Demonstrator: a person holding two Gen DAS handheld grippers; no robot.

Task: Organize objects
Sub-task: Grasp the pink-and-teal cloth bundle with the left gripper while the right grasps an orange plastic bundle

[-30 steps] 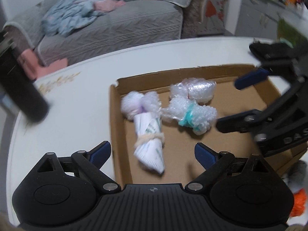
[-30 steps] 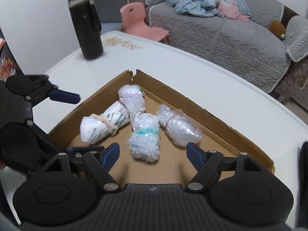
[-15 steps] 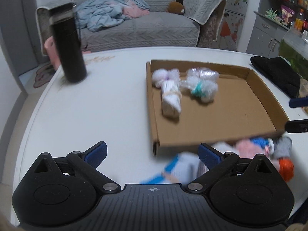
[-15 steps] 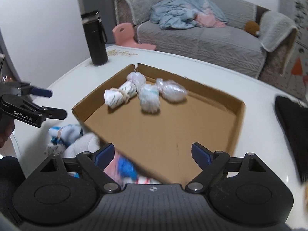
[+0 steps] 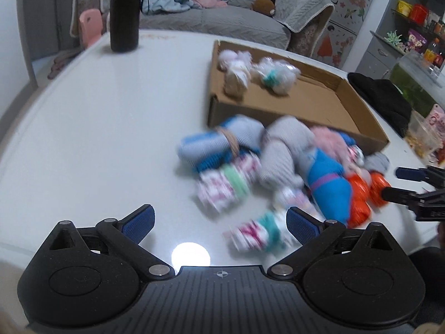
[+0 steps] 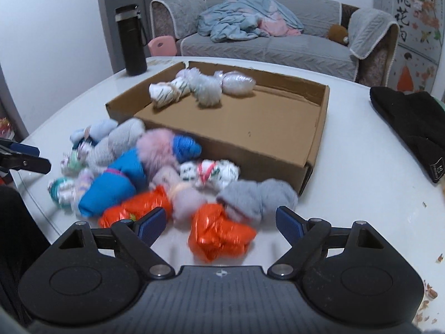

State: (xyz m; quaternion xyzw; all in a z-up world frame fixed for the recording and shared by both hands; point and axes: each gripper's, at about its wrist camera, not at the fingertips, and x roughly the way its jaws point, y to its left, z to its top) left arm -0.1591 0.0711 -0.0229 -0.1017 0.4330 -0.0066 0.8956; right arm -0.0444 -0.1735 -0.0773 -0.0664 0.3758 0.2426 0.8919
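A shallow cardboard box [image 6: 317, 128] [image 5: 358, 114] lies on the white table and holds three tied bundles [image 6: 194, 87] [image 5: 258, 75] at its far end. A pile of several rolled bundles lies on the table against the box's near wall: blue [image 6: 111, 181] [image 5: 328, 183], grey [image 6: 258, 197], pink [image 6: 158, 147] and shiny orange [image 6: 219, 231] [image 5: 361, 194]. My left gripper [image 5: 219, 224] is open and empty, just short of the pile. My right gripper [image 6: 219, 224] is open and empty, with an orange bundle lying between its fingers.
A black flask [image 6: 132, 39] [image 5: 123, 11] stands on the table at the back left. A black cloth [image 6: 411, 122] [image 5: 383, 100] lies right of the box. A grey sofa [image 6: 267, 44] with clothes stands behind the table. Crumbs [image 6: 429, 289] lie at the right edge.
Both grippers have pulled back from over the box toward the table's near side. The pile of bundles outside the box has come into view in front of them.
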